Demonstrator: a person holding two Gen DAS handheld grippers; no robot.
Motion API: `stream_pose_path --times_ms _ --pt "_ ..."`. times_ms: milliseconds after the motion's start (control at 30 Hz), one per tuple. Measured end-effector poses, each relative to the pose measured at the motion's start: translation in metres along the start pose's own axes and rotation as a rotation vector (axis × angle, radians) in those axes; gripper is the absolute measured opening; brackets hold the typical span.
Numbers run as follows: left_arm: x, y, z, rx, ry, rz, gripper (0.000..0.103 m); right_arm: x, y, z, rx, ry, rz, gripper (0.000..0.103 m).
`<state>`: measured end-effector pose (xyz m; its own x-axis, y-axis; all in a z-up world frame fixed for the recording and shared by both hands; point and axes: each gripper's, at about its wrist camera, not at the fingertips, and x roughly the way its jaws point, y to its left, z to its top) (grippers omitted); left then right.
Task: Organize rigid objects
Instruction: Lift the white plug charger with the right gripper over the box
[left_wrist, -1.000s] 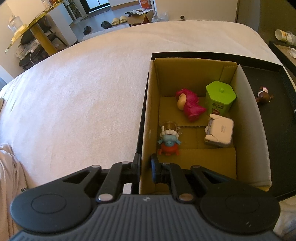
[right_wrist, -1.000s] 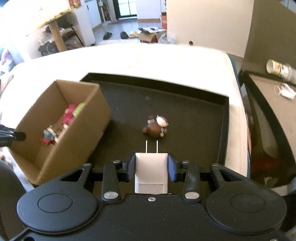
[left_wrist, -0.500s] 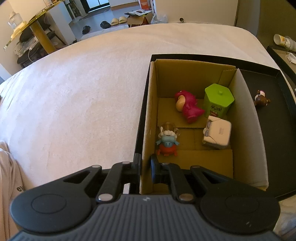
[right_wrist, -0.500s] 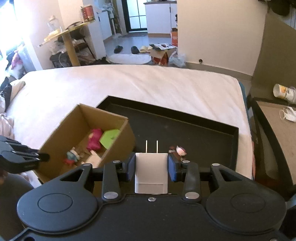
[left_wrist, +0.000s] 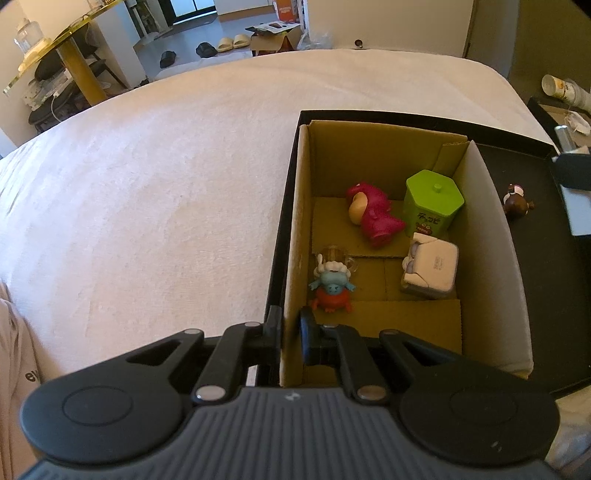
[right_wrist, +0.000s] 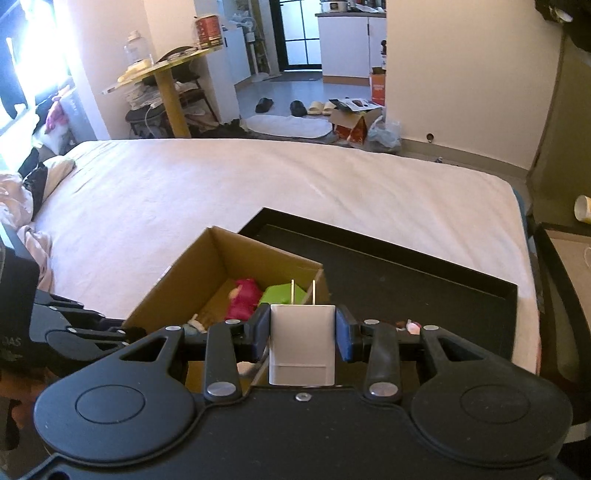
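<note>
An open cardboard box (left_wrist: 491, 236) stands in the left part of a black tray (left_wrist: 535, 266) on the bed. My left gripper (left_wrist: 290, 332) is shut on the box's near-left wall. Inside lie a pink plush figure (left_wrist: 373, 214), a green hexagonal tin (left_wrist: 432, 201), a white charger case (left_wrist: 430, 271) and a blue-and-red figurine (left_wrist: 332, 288). A small brown figurine (left_wrist: 515, 201) stands on the tray to the right of the box. My right gripper (right_wrist: 303, 332) is shut on a white plug adapter (right_wrist: 302, 343), prongs forward, held above the box (right_wrist: 207, 269) and tray (right_wrist: 424, 273).
The white bed cover (left_wrist: 147, 192) spreads to the left and behind the tray. A dark side table (right_wrist: 565, 266) with a paper cup (right_wrist: 583, 208) stands at the right. A yellow round table (right_wrist: 166, 74), shoes and a carton are on the floor beyond the bed.
My right gripper has risen and drawn back with the white adapter, now over the box's near edge; the brown figurine is nearly hidden behind it. The left gripper stays clamped on the box wall.
</note>
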<state>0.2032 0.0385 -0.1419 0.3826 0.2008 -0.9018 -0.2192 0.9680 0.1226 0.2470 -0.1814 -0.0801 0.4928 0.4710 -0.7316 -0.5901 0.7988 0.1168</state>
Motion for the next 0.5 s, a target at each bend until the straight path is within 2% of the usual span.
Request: stream_pose_path --times_ms 500 --pt "-0.001 0.006 -0.002 -0.011 -0.011 -0.036 0.009 0.02 0.04 0.01 -0.013 0.023 0.045 0.036"
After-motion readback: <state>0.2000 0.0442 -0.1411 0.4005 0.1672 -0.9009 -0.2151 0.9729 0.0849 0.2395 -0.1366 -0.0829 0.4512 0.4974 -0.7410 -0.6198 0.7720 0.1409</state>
